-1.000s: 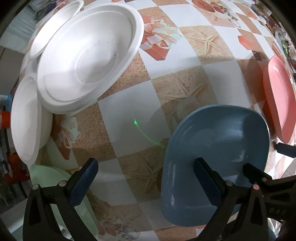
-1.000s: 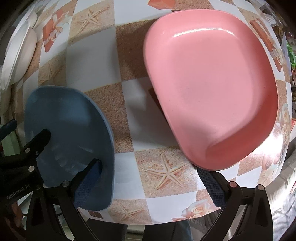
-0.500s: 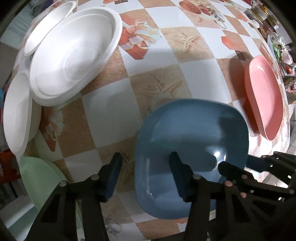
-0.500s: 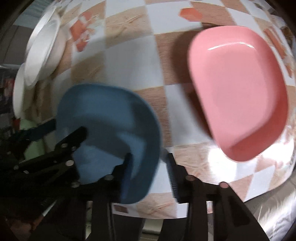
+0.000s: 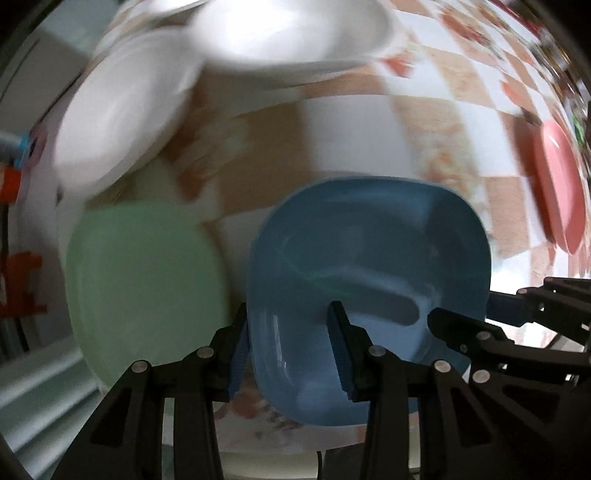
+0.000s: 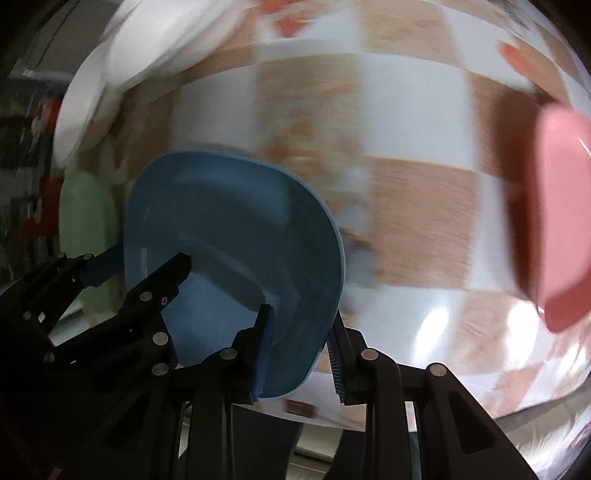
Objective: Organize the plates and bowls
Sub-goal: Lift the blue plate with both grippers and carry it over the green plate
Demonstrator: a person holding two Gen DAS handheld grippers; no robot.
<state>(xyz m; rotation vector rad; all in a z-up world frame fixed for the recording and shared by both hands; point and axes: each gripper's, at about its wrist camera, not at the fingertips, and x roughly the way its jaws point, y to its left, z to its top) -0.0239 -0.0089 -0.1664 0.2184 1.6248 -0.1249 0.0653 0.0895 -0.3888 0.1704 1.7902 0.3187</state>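
A blue square dish [image 5: 369,251] hangs above the checkered tablecloth [image 5: 351,136], held by both grippers. My left gripper [image 5: 290,350] clamps the dish's left wall, one pad outside and one inside, its jaws still closing. My right gripper [image 6: 301,354] bites the opposite rim of the blue dish [image 6: 229,229], jaws also closing on it. A pale green plate [image 5: 144,280] lies just left of the dish. The pink plate [image 6: 561,214] sits far to the right.
White bowls and plates [image 5: 122,114] are stacked at the back left, a larger one [image 5: 295,33] behind them. The table's near edge runs just below the grippers. Both views are motion-blurred.
Both grippers went from wide open to closed on the blue dish's opposite rims. They carried it left, away from the pink plate and up beside the green plate.
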